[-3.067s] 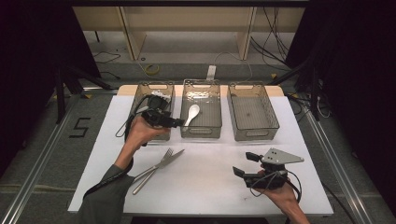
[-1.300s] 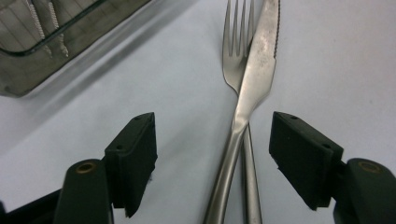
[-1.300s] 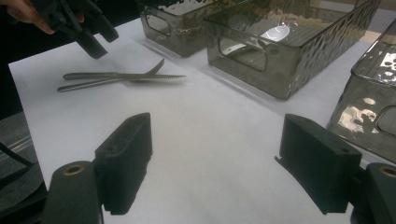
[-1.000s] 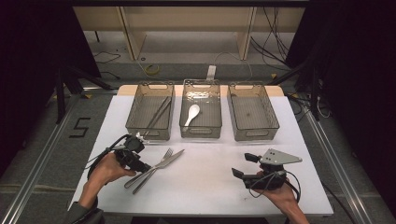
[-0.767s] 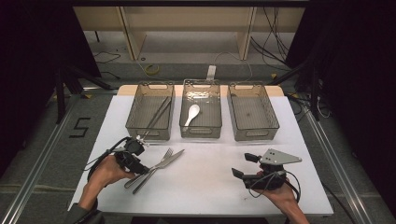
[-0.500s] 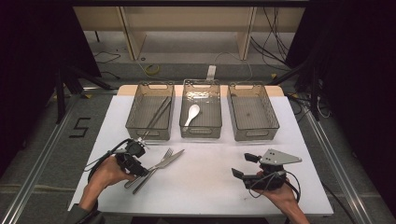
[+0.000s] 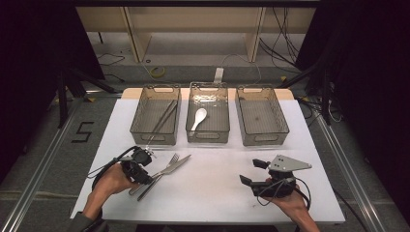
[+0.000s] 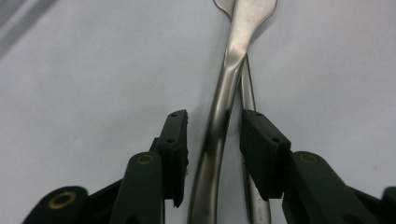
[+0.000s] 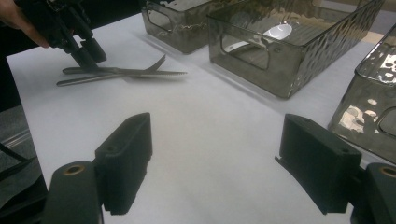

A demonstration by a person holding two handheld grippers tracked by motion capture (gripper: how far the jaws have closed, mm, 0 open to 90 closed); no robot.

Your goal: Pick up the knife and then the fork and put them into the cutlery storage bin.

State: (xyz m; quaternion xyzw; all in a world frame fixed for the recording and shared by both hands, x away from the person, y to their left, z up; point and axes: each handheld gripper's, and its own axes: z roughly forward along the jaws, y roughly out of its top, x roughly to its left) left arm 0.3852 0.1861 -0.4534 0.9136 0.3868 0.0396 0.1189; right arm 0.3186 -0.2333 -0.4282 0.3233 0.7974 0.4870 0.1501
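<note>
A steel fork and a knife lie side by side on the white table, left of centre. My left gripper is lowered over their handles. In the left gripper view the fork handle runs up between the jaws and the knife handle lies against the right pad. The jaws have just been closing, and a gap still shows beside the left pad, so the gripper is open. My right gripper rests at the front right, wide open, with nothing between its fingers.
Three smoky clear bins stand in a row at the back. The left bin holds long dark sticks, the middle bin holds a white spoon, and nothing lies in the right bin. Bare table lies between the two grippers.
The left hand came from the left bin down to the fork and knife, then edged onto their handles. The right hand has not moved.
</note>
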